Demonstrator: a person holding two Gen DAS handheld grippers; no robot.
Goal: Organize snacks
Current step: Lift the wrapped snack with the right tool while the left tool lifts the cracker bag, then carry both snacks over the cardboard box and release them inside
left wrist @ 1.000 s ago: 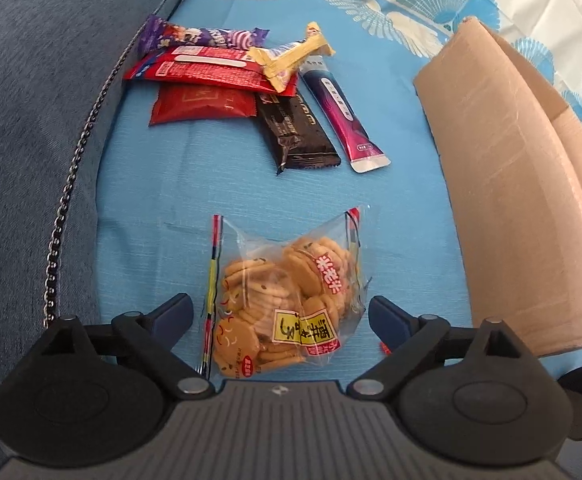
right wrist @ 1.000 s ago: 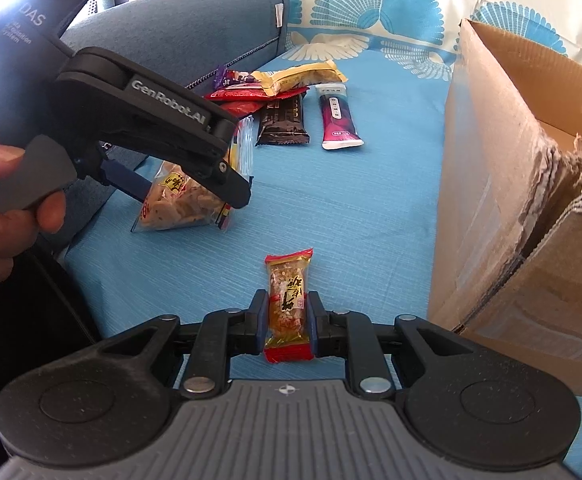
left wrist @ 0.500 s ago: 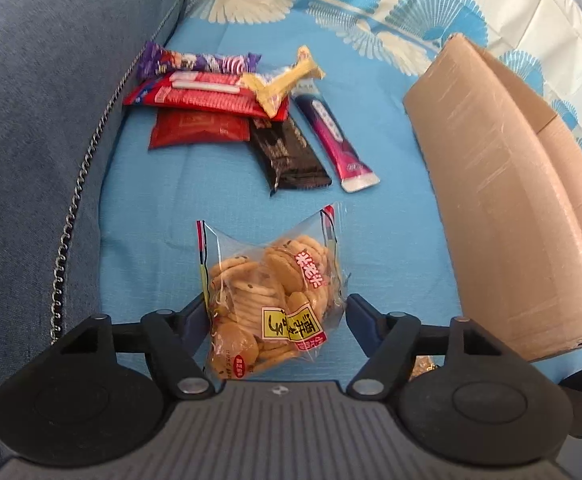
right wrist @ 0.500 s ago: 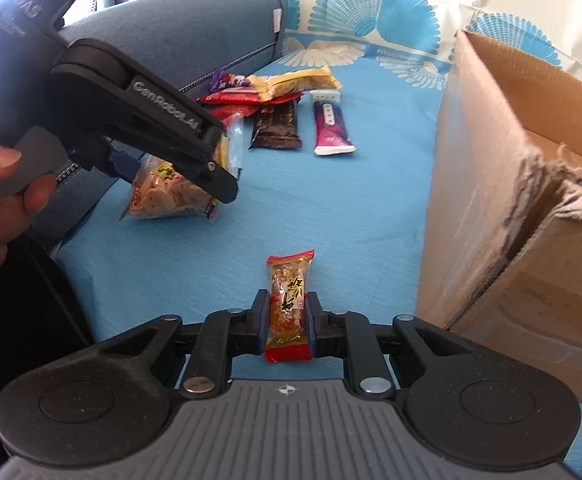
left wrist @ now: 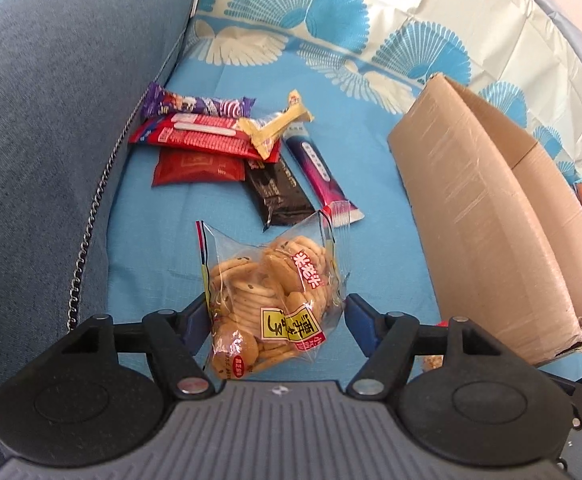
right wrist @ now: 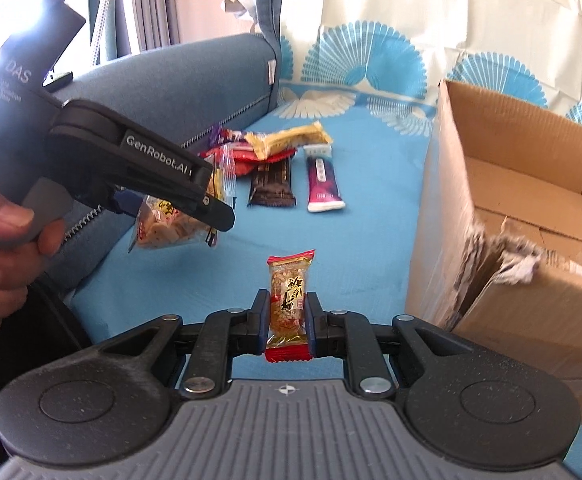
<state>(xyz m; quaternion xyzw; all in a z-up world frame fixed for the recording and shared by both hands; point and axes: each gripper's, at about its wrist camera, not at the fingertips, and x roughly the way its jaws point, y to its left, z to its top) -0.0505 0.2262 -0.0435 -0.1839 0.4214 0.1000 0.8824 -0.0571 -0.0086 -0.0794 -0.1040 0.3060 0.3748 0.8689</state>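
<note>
The left tongs (left wrist: 275,314) pinch a clear bag of small round biscuits (left wrist: 269,300) by its sides, and in the right wrist view that bag (right wrist: 167,220) hangs clear of the blue fan-print cloth (left wrist: 171,248). The right tongs (right wrist: 287,318) are pressed together on a small red-and-gold peanut bar (right wrist: 289,300), held upright between the pads. Both snacks look lifted, so the step in hand appears to be the carry: each hand has its item and the open cardboard box (right wrist: 531,184) stands to the right, its near edge torn and ragged.

The other snacks lie in a loose pile near the sofa arm (left wrist: 51,120): a purple bar (left wrist: 195,106), a long red packet (left wrist: 199,138), a yellow wrapper (left wrist: 275,126), a dark red pouch (left wrist: 197,168), a black bar (left wrist: 281,196) and a magenta stick (left wrist: 319,172).

The next move likely calls for raising each item over the box wall and releasing it inside. The right tongs are nearer the opening. The biscuit bag is bulky and slippery, so it probably needs a steady squeeze until it is above the opening.
</note>
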